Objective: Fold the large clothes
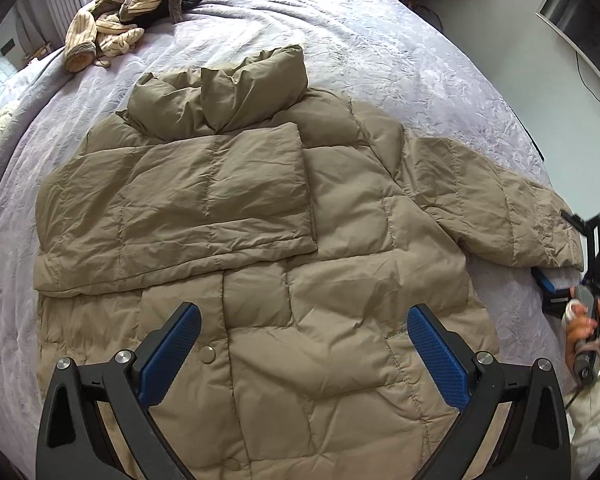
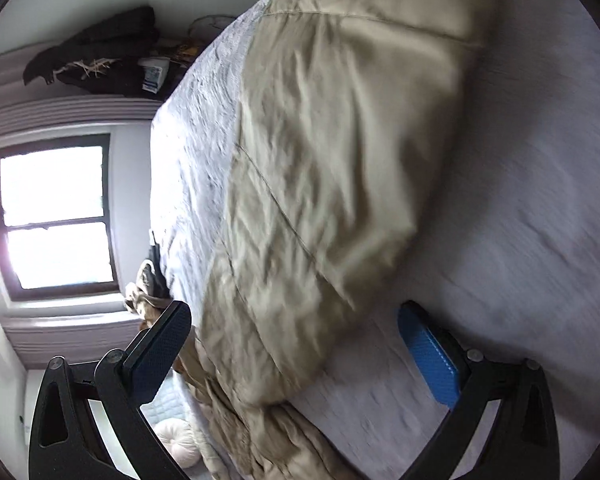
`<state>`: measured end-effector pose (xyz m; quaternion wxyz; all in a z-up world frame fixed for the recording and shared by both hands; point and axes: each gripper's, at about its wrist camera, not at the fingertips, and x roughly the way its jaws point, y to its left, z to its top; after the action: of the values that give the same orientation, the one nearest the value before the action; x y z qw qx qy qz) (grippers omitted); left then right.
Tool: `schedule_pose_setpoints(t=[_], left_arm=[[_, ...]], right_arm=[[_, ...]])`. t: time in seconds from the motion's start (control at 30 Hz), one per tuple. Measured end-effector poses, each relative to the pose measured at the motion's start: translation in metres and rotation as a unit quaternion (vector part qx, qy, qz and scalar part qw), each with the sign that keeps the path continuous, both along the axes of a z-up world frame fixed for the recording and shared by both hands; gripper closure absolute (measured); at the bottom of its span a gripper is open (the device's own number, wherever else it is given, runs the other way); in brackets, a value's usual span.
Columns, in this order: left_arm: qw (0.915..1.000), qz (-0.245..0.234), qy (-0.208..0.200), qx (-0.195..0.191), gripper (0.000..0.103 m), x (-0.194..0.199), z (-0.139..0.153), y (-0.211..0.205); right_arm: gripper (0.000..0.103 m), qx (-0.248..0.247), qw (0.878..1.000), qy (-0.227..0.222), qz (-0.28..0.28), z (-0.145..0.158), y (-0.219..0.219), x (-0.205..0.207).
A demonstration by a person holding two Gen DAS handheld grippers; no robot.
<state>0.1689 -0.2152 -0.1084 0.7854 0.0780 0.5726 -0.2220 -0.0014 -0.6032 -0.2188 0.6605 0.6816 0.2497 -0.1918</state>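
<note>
puffer jacket (image 1: 260,208) flat on bed (image 1: 380,48), L sleeve folded | L gripper (image 1: 304,344) spread above hem | R gripper (image 2: 296,344) spread at R cuff (image 2: 300,340)

Left claw (image 1: 304,330), right claw (image 2: 294,334): black frames, blue textured pads, silver screws; white sleeve (image 1: 596,412).

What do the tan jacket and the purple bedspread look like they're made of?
The jacket looks like thin, slightly glossy nylon or polyester over puffy fill: quilted panels, crisp wrinkles. The bedspread looks like soft, matte plush or crushed fabric, judging by its crinkled texture.
</note>
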Motion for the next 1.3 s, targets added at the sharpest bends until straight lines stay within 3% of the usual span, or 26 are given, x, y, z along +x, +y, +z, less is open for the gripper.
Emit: schedule_pose_setpoints(t=[0.17, 0.3, 0.37, 0.4, 0.43, 0.5, 0.67, 0.77, 0.87, 1.0, 1.07, 1.1, 1.17, 1.2, 1.27, 1.3], left_arm=[[1.0000, -0.001, -0.002, -0.001, 0.000, 0.001, -0.001, 0.001], [1.0000, 0.005, 0.006, -0.005, 0.000, 0.002, -0.005, 0.005], [0.9999, 0.007, 0.007, -0.008, 0.000, 0.003, -0.005, 0.007], [0.9999, 0.008, 0.006, -0.008, 0.000, 0.004, -0.005, 0.009], [0.9999, 0.009, 0.004, -0.008, 0.000, 0.005, -0.005, 0.010], [0.9999, 0.011, 0.000, -0.008, 0.000, 0.007, -0.004, 0.015], [0.9996, 0.021, -0.016, -0.005, 0.000, 0.018, -0.003, 0.034], [0.9990, 0.037, -0.025, -0.002, 0.000, 0.028, -0.003, 0.050], [0.9979, 0.058, -0.029, 0.000, 0.000, 0.040, -0.004, 0.069], [0.9950, 0.089, -0.045, 0.000, 0.000, 0.053, -0.004, 0.098], [0.9935, 0.102, -0.051, 0.000, 0.000, 0.059, -0.005, 0.112], [0.9928, 0.107, -0.054, 0.001, 0.000, 0.062, -0.006, 0.119], [0.9915, 0.116, -0.059, 0.002, 0.000, 0.067, -0.009, 0.133], [0.9912, 0.118, -0.060, 0.001, 0.000, 0.068, -0.011, 0.139], [0.9905, 0.124, -0.059, 0.002, 0.000, 0.071, -0.016, 0.152], [0.9903, 0.126, -0.059, 0.002, 0.000, 0.072, -0.018, 0.155]], right_arm=[[0.000, 0.037, 0.995, -0.074, -0.050, -0.006, -0.012, 0.011], [0.005, 0.066, 0.990, -0.102, -0.078, -0.012, -0.020, 0.013], [0.037, 0.078, 0.988, -0.103, -0.088, -0.013, -0.021, 0.014], [0.070, 0.083, 0.988, -0.097, -0.085, -0.013, -0.025, 0.013], [0.088, 0.088, 0.988, -0.093, -0.083, -0.015, -0.026, 0.010], [0.090, 0.091, 0.987, -0.106, -0.081, -0.014, -0.026, 0.013], [0.092, 0.018, 0.992, -0.123, -0.028, 0.028, -0.020, 0.040], [0.092, -0.047, 0.991, -0.123, 0.035, 0.063, -0.008, 0.070], [0.091, -0.128, 0.978, -0.120, 0.113, 0.105, 0.020, 0.111], [0.092, -0.242, 0.934, -0.113, 0.237, 0.150, 0.093, 0.175], [0.092, -0.304, 0.895, -0.096, 0.312, 0.162, 0.145, 0.213], [0.092, -0.327, 0.878, -0.086, 0.340, 0.161, 0.170, 0.221], [0.092, -0.382, 0.824, -0.052, 0.414, 0.150, 0.234, 0.246], [0.092, -0.399, 0.804, -0.038, 0.440, 0.140, 0.255, 0.246], [0.092, -0.416, 0.768, -0.010, 0.486, 0.110, 0.298, 0.259], [0.092, -0.415, 0.761, 0.001, 0.498, 0.100, 0.306, 0.263]])
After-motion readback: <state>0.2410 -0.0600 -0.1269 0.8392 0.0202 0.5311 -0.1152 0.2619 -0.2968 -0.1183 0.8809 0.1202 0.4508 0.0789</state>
